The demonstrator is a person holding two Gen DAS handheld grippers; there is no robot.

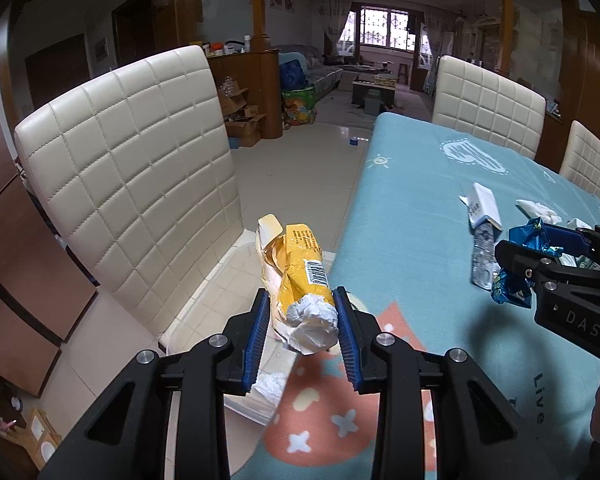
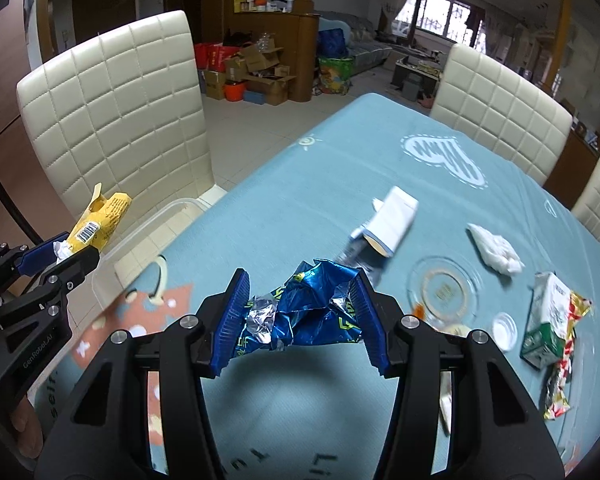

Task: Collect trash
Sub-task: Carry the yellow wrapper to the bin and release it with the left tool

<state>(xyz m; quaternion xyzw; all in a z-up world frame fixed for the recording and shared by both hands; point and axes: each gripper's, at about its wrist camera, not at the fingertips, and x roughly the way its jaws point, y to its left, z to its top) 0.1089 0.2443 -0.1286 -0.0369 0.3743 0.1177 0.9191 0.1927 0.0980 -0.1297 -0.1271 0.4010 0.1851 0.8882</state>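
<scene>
My left gripper [image 1: 302, 300] is shut on a crumpled yellow wrapper [image 1: 298, 264] with white paper stuffed in its end; I hold it over the table's left edge, above a clear plastic bin [image 1: 236, 396] on the chair seat. The same wrapper [image 2: 100, 220] and left gripper [image 2: 76, 250] show at the left of the right wrist view, beside the bin's rim [image 2: 156, 216]. My right gripper [image 2: 300, 280] is shut on a crumpled blue foil wrapper [image 2: 312, 308], held above the table; that blue wrapper [image 1: 528, 240] also appears at the right of the left wrist view.
On the blue tablecloth [image 2: 300, 184] lie a white carton [image 2: 392, 216] over a plastic bottle [image 1: 482, 256], a white tissue [image 2: 496, 252], a glass ashtray [image 2: 444, 292], a green-white carton [image 2: 548, 320] and a red-gold wrapper [image 2: 560, 384]. Cream quilted chairs [image 1: 128, 176] stand around the table.
</scene>
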